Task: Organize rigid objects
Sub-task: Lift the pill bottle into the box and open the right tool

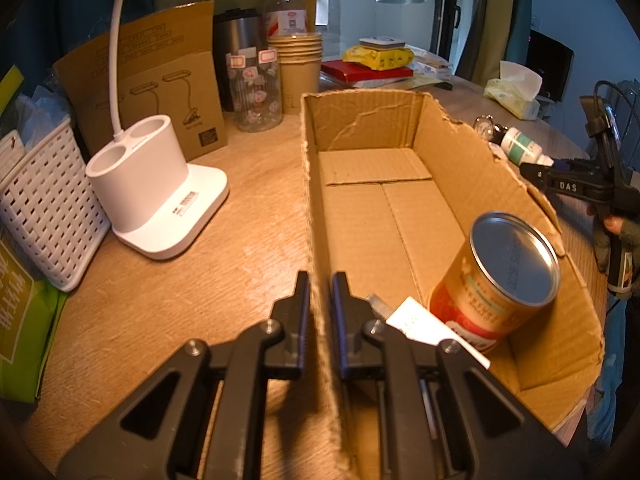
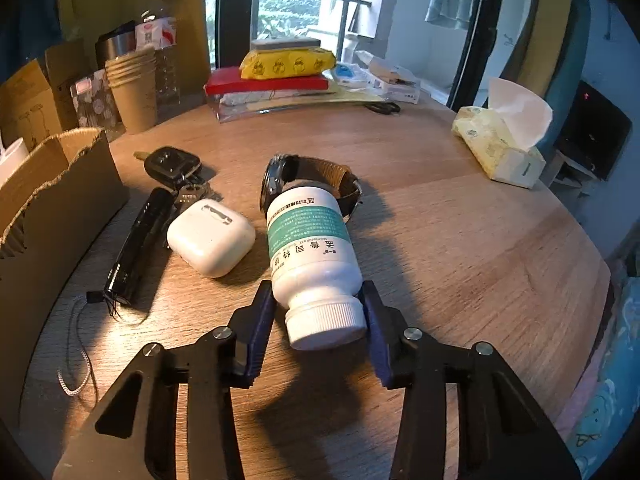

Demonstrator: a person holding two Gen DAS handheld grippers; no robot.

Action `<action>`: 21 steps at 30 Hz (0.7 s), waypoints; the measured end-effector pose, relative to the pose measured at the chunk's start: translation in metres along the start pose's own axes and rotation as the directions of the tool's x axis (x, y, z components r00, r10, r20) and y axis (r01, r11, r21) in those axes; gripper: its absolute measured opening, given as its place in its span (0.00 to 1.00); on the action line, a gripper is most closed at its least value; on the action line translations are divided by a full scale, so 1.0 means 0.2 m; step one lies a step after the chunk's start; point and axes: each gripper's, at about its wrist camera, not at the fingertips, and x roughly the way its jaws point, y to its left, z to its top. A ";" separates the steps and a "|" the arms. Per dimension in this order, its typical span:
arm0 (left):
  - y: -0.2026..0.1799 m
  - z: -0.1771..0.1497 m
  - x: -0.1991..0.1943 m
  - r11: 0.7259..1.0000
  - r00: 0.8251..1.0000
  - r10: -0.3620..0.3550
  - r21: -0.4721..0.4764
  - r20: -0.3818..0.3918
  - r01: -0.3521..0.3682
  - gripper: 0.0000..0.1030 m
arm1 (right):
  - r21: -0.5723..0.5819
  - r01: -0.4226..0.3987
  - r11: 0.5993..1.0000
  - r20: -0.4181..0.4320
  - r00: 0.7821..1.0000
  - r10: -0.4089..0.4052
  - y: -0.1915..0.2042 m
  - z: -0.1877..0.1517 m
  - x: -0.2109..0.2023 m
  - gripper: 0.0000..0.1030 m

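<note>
An open cardboard box (image 1: 372, 184) lies on the wooden table; a tin can (image 1: 496, 276) and a white card (image 1: 424, 320) lie inside at its near end. My left gripper (image 1: 320, 292) is shut on the box's left wall. My right gripper (image 2: 318, 300) is shut on a white pill bottle (image 2: 312, 240) with a green label, gripping it near the cap; the bottle also shows in the left wrist view (image 1: 524, 146). Beside it lie a white earbud case (image 2: 211, 236), a black flashlight (image 2: 138, 240), a car key (image 2: 172, 162) and a watch (image 2: 308, 176).
A white lamp base (image 1: 156, 196), white basket (image 1: 44, 200), paper cups (image 1: 298, 68), glass jar (image 1: 256, 92) and bottle (image 1: 284, 0) stand at the back left. A tissue pack (image 2: 500, 140) lies right. Books and a yellow packet (image 2: 286, 64) sit at the back. The box wall (image 2: 52, 208) stands left.
</note>
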 end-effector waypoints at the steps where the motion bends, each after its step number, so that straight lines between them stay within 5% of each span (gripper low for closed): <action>1: 0.00 0.00 0.00 1.000 1.000 0.000 0.000 0.000 0.000 0.12 | 0.006 -0.006 1.000 0.012 1.000 0.006 -0.01 0.00 -0.01 0.43; 9: 0.00 0.00 0.00 1.000 1.000 0.001 0.000 0.000 -0.001 0.12 | 0.058 -0.005 0.998 0.085 0.996 0.000 -0.01 -0.03 -0.10 0.43; 21: 0.00 0.00 0.00 1.000 1.000 0.001 0.001 0.000 -0.001 0.12 | -0.036 -0.135 0.990 0.226 0.964 0.140 0.30 0.03 -0.52 0.43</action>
